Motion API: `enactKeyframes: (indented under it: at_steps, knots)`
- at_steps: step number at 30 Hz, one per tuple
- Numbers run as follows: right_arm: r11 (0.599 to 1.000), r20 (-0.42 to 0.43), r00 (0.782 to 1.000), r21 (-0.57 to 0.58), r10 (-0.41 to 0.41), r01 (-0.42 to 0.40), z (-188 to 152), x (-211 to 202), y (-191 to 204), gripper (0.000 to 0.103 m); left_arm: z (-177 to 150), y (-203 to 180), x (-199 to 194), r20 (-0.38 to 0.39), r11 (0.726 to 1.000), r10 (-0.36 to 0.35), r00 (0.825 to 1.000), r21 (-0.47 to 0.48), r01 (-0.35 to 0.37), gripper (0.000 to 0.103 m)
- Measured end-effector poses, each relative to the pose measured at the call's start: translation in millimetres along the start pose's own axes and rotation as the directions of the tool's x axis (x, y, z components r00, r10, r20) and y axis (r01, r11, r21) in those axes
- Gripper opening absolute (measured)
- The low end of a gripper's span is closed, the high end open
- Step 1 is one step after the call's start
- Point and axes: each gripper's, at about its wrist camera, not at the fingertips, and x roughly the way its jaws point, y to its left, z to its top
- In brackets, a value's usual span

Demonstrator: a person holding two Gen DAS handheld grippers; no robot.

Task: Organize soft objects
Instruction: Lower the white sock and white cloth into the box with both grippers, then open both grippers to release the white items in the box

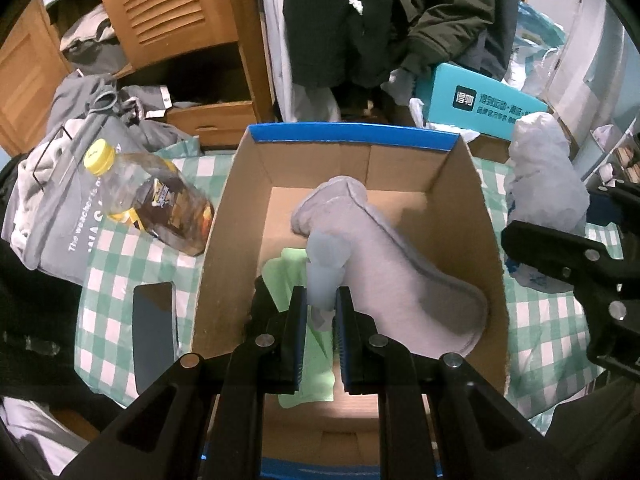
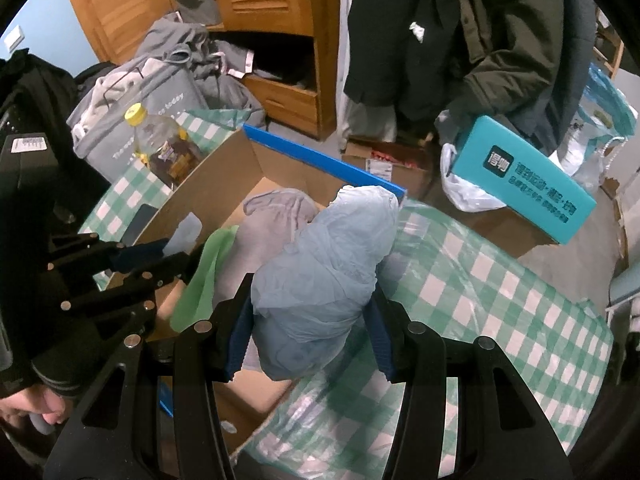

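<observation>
An open cardboard box [image 1: 464, 208] with a blue rim stands on the green checked table. A grey soft piece [image 1: 404, 280] and a green cloth [image 1: 294, 276] lie inside it. My left gripper [image 1: 321, 296] hangs over the box, shut on a small pale blue soft piece [image 1: 325, 268]. My right gripper [image 2: 312, 292] is shut on a crumpled light blue plastic bag bundle [image 2: 320, 276], held above the box's right wall. The left wrist view shows that bundle [image 1: 544, 176] at the right. In the right wrist view the left gripper [image 2: 176, 252] is over the box [image 2: 224, 168].
A yellow-capped bottle [image 1: 160, 200] and a dark phone [image 1: 154, 328] lie left of the box on the checked cloth [image 1: 548, 332]. A grey bag of clothes [image 1: 68, 208] sits far left. A teal carton [image 1: 480, 108], dark hanging coats [image 1: 352, 20] and a wooden wardrobe [image 1: 168, 4] stand behind.
</observation>
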Motion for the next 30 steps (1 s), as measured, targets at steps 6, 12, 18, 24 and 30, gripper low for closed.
enactKeyframes:
  at_steps: [6,12,18,24,30]
  knots:
    - [1.0,-0.023,1.0,-0.002,0.018,-0.018,4.2,13.5,5.1,0.051,-0.6,7.0,4.5,-0.011,1.0,0.001,1.0,-0.021,-0.001,0.016]
    - [1.0,-0.032,0.999,-0.011,0.015,-0.015,5.7,22.1,8.2,0.056,-1.2,10.6,7.9,-0.034,0.999,0.0,0.999,-0.038,-0.001,0.02]
    - [1.0,-0.019,1.0,-0.012,0.005,-0.006,7.8,20.0,8.6,0.059,-0.6,10.9,3.1,-0.021,0.999,-0.004,1.0,-0.044,0.003,0.042]
    - [1.0,0.008,1.0,0.002,0.002,-0.002,9.5,10.3,5.3,0.068,2.1,10.2,-8.4,0.005,0.999,-0.001,1.0,-0.045,0.001,0.057]
    - [0.999,0.051,0.999,0.036,0.0,-0.002,10.4,-10.7,-1.6,0.071,4.8,9.3,-24.5,0.04,0.999,0.008,0.999,-0.047,-0.006,0.07]
